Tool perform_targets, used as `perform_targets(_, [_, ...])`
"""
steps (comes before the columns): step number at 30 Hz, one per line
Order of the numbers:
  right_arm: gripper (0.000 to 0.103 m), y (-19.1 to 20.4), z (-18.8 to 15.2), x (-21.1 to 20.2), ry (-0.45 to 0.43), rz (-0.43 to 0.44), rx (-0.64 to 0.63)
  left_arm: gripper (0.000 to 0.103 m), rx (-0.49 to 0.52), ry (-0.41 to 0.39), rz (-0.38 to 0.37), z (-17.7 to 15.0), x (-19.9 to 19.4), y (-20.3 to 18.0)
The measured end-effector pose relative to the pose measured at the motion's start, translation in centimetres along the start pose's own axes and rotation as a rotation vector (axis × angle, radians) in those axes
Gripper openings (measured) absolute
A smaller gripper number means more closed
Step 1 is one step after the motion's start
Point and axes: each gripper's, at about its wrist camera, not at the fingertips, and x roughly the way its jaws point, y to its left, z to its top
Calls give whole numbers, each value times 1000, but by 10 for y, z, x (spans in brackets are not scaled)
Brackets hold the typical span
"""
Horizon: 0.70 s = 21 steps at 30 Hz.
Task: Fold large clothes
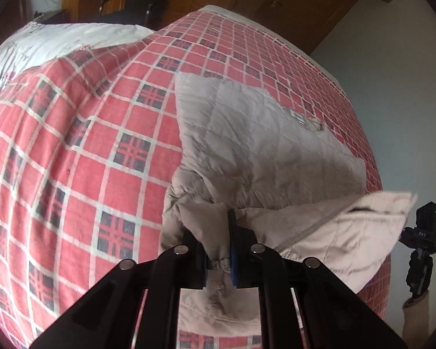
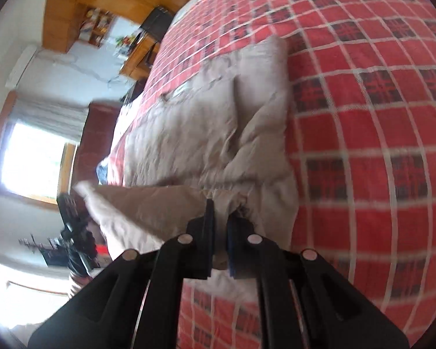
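Your left gripper [image 1: 219,250] has its fingers pinched tight on a gathered hem of the beige quilted padded jacket [image 1: 255,142], and your right gripper [image 2: 220,238] is clamped the same way on another bunch of that jacket [image 2: 206,133]. The jacket lies on the bed with the red-and-white checked cover [image 1: 81,151], its far part flat on the cover and its near edge lifted off it between your two grips. Holding it at two spread points like this likely keeps that edge taut and level, so it can be carried over the flat part as one panel rather than sagging in the middle. A loose flap [image 1: 360,226] trails out to the right in the left wrist view, near a black device [image 1: 423,241] past the bed's edge. The right wrist view is blurred, so I cannot tell how much fabric that grip really has.
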Motion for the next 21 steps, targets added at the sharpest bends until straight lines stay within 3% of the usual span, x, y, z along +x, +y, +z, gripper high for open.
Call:
perform_targets(5, [7, -23, 32, 24, 17, 2, 78, 11, -62, 15, -26, 29, 31, 14])
perform_targets(10, [10, -31, 44, 27, 30, 14, 111, 15, -91, 30, -55, 47, 39, 12])
perform_targets(14, [16, -35, 43, 14, 34, 55, 133, 23, -172, 44, -166, 57, 25, 21])
perform_targets(16, [24, -33, 41, 6, 38, 59, 122, 31, -202, 35, -233, 59, 12, 24])
perform_targets(17, [37, -32, 40, 1, 29, 57, 115, 32, -203, 23, -253, 59, 4, 24])
perform_targets(18, [67, -30, 39, -4, 8, 41, 112, 35, -205, 13, -268, 59, -3, 25])
perform_targets(19, [78, -28, 40, -10, -25, 16, 110, 37, -207, 4, -277, 59, -9, 26])
perform_targets(21, [82, -24, 40, -24, -77, 10, 94, 45, -211, -15, -272, 57, -20, 29])
